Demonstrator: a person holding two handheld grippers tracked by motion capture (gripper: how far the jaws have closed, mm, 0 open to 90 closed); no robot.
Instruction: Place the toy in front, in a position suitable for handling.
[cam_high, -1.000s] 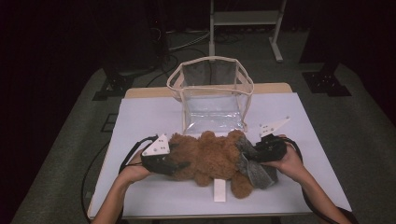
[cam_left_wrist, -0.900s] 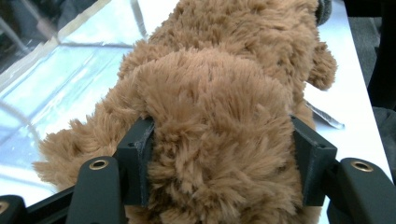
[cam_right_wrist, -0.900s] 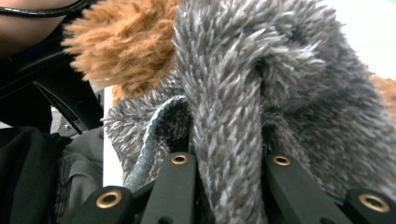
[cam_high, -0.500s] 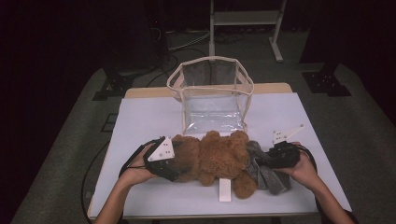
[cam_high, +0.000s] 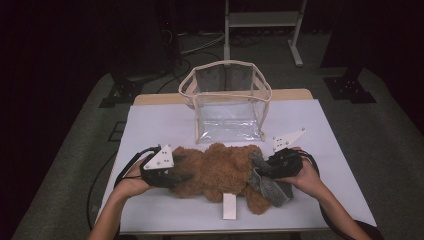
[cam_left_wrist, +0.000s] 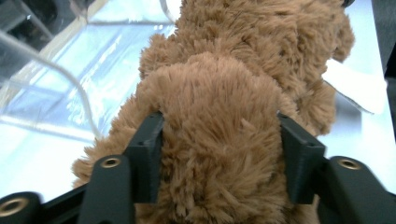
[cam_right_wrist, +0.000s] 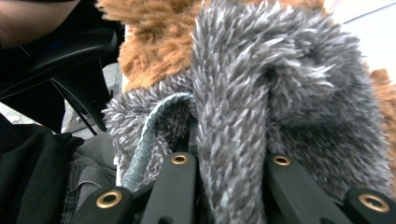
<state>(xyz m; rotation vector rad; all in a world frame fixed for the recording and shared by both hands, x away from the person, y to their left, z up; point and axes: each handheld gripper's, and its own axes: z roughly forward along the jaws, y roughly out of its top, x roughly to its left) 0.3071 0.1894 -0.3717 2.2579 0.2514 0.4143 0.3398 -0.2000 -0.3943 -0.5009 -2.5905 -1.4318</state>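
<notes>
Lying between the two grippers, the brown plush bear (cam_high: 220, 170) is being held at both ends: the left gripper (cam_left_wrist: 219, 161), whose jaws have just been closing, is squeezing a furry limb, while the right gripper (cam_right_wrist: 229, 163) is clamping the bear's grey scarf (cam_right_wrist: 261, 79), before the clear bag (cam_high: 227, 102).

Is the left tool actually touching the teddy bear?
Touching. In the left gripper view, both jaws of the left tool press into the teddy bear's brown fur.

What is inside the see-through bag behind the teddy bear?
The see-through bag looks empty: through its clear walls only its shiny bottom and the white table cover show. The teddy bear lies in front, hiding nothing inside.
</notes>
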